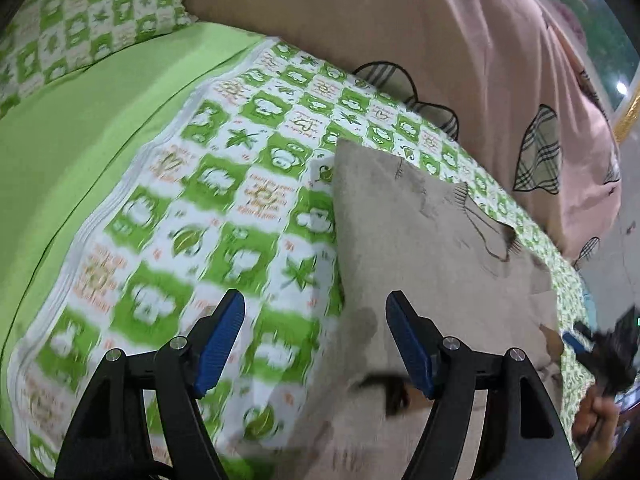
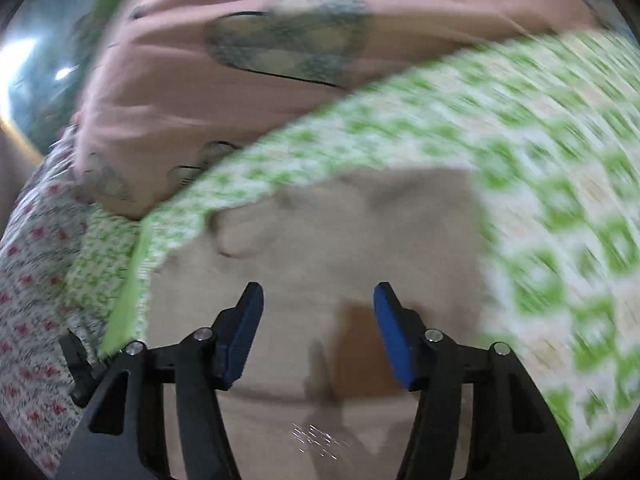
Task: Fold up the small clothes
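Note:
A small beige garment point(image 1: 420, 240) with a dark line drawing lies flat on the green-and-white checked sheet point(image 1: 240, 200). My left gripper point(image 1: 316, 344) hovers open over the garment's near left edge, with one blue pad over the sheet and the other over the beige cloth. Nothing is pinched. In the blurred right wrist view my right gripper point(image 2: 319, 332) stands open above the same beige garment point(image 2: 340, 220), near a brown patch point(image 2: 364, 344). Its pads press on nothing. At the right edge of the left wrist view the right gripper point(image 1: 580, 340) shows as a blur, held by a hand point(image 1: 596, 416).
A bulky pink quilt point(image 1: 440, 40) with plaid patches lies along the far side, close behind the garment, and fills the top of the right wrist view point(image 2: 240, 92). A plain green sheet point(image 1: 80, 140) and a checked pillow point(image 1: 80, 20) lie left. Red-flowered fabric point(image 2: 32, 280) hangs off the bed's edge.

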`<state>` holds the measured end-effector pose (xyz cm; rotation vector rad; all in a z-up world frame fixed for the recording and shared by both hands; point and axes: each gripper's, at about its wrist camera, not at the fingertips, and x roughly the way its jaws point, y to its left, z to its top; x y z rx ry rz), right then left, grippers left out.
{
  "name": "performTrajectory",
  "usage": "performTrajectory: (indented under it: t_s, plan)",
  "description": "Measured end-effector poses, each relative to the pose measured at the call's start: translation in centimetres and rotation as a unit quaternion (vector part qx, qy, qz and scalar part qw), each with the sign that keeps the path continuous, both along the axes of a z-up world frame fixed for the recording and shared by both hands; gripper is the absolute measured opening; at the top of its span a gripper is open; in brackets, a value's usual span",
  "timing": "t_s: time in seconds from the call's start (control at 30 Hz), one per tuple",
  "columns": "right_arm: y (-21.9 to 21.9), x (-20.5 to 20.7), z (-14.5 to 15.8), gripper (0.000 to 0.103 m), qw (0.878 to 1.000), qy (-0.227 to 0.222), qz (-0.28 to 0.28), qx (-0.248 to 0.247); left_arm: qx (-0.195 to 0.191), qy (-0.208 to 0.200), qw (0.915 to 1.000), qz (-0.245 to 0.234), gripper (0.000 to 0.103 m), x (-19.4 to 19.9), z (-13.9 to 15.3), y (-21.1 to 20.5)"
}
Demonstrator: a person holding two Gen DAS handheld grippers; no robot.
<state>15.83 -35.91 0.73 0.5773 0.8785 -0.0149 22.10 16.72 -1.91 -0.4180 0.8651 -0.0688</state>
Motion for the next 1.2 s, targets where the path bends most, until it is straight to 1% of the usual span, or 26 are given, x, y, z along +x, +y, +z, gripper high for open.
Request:
performTrajectory:
  t_s: [0.07, 0.13, 0.17, 0.2, 0.23, 0.27, 0.3, 0.33, 0.37, 0.4, 0.47, 0.5, 0.57, 0.63, 0.7, 0.73, 0.77, 0.8, 0.83, 0.87, 0.9, 0.97, 1.1, 1.2]
  plan:
    - [-0.2, -0.3, -1.4, 0.058, 1.0, 0.019, -0.003, -0.001, 0.018, 0.004, 0.9998, 0.0, 0.073, 1.1, -0.1, -0.4]
    - [0.7, 0.0, -2.2, 0.058, 1.0, 0.023, 0.01, -0.008, 0.036, 0.019, 0.9992, -0.001, 0.073, 2.2, -0.7, -0.8]
    - [1.3, 0.3, -2.3, 0.047, 0.999, 0.024, 0.021, -0.011, 0.045, 0.026, 0.9986, -0.002, 0.073, 2.5, -1.1, -1.0]
    - [1.7, 0.5, -2.5, 0.015, 0.999, 0.031, 0.032, -0.016, 0.056, 0.032, 0.9979, -0.003, 0.073, 2.9, -1.4, -1.2]
    - [2.2, 0.7, -2.1, 0.007, 0.999, 0.035, 0.038, -0.018, 0.07, 0.039, 0.9968, -0.003, 0.073, 3.2, -1.7, -1.4]
    - [2.3, 0.3, -1.0, 0.007, 0.999, 0.021, 0.039, -0.02, 0.08, 0.044, 0.9958, -0.004, 0.073, 3.3, -1.8, -1.5]
    - [2.4, -0.5, 0.9, 0.007, 0.999, -0.015, 0.041, -0.024, 0.087, 0.043, 0.9952, -0.004, 0.073, 3.3, -1.8, -1.7]
    - [2.4, -1.4, 2.2, 0.007, 0.998, -0.031, 0.039, -0.035, 0.094, 0.041, 0.9947, -0.004, 0.073, 3.3, -1.8, -1.8]
    - [2.5, -1.8, 2.8, 0.007, 0.998, -0.034, 0.033, -0.048, 0.101, 0.042, 0.994, -0.002, 0.072, 3.4, -1.8, -1.9]
    - [2.3, -1.9, 3.0, 0.007, 0.998, -0.027, 0.03, -0.056, 0.108, 0.046, 0.9931, 0.001, 0.073, 3.7, -2.0, -2.1]
    - [1.8, -1.1, 1.5, 0.007, 0.996, 0.01, 0.025, -0.08, 0.108, 0.048, 0.9931, 0.002, 0.073, 3.6, -2.1, -2.4]
    - [1.5, -0.7, 0.3, 0.007, 0.996, 0.029, 0.021, -0.083, 0.11, 0.048, 0.9928, 0.002, 0.072, 3.6, -2.0, -2.5]
    - [1.0, -0.5, -1.1, 0.007, 0.995, 0.052, 0.016, -0.083, 0.121, 0.046, 0.9916, 0.0, 0.072, 3.5, -1.9, -2.9]
    - [0.6, -0.4, -2.4, 0.007, 0.994, 0.065, 0.001, -0.092, 0.134, 0.045, 0.9899, -0.005, 0.072, 3.3, -1.8, -3.3]
    - [0.2, -0.7, -2.7, 0.007, 0.995, 0.064, -0.013, -0.078, 0.147, 0.048, 0.9879, -0.01, 0.073, 3.3, -1.9, -3.5]
    - [0.4, -0.6, -2.5, 0.01, 0.995, 0.062, -0.016, -0.077, 0.144, 0.053, 0.9882, -0.009, 0.073, 3.2, -1.9, -3.3]
    - [0.4, -1.0, -1.9, 0.015, 0.995, 0.061, -0.021, -0.074, 0.137, 0.057, 0.9889, -0.007, 0.073, 2.9, -1.7, -3.1]
    - [0.6, -1.5, -1.3, 0.017, 0.995, 0.059, -0.024, -0.072, 0.133, 0.059, 0.9894, -0.007, 0.072, 2.5, -1.4, -3.0]
    - [0.7, -2.4, -0.5, 0.021, 0.996, 0.05, -0.024, -0.068, 0.13, 0.056, 0.9898, -0.01, 0.07, 1.6, -0.9, -3.0]
    - [1.2, -3.1, 0.0, 0.027, 0.997, 0.043, -0.022, -0.067, 0.133, 0.052, 0.9895, -0.019, 0.07, 0.3, -0.4, -3.3]
    - [1.7, -4.0, 0.6, 0.036, 0.997, 0.034, -0.016, -0.066, 0.137, 0.05, 0.989, -0.026, 0.07, -0.9, -0.1, -3.5]
    - [3.1, -6.3, 1.8, 0.045, 0.998, 0.015, 0.0, -0.065, 0.135, 0.052, 0.9886, -0.041, 0.07, -4.4, 0.3, -3.7]
    - [4.7, -11.1, 2.8, 0.046, 0.998, -0.002, 0.019, -0.057, 0.12, 0.058, 0.9895, -0.054, 0.072, -12.2, 0.3, -3.7]
    - [5.6, -14.6, 2.8, 0.047, 0.998, -0.009, 0.021, -0.051, 0.111, 0.083, 0.9895, -0.042, 0.074, -17.8, -0.5, -3.5]
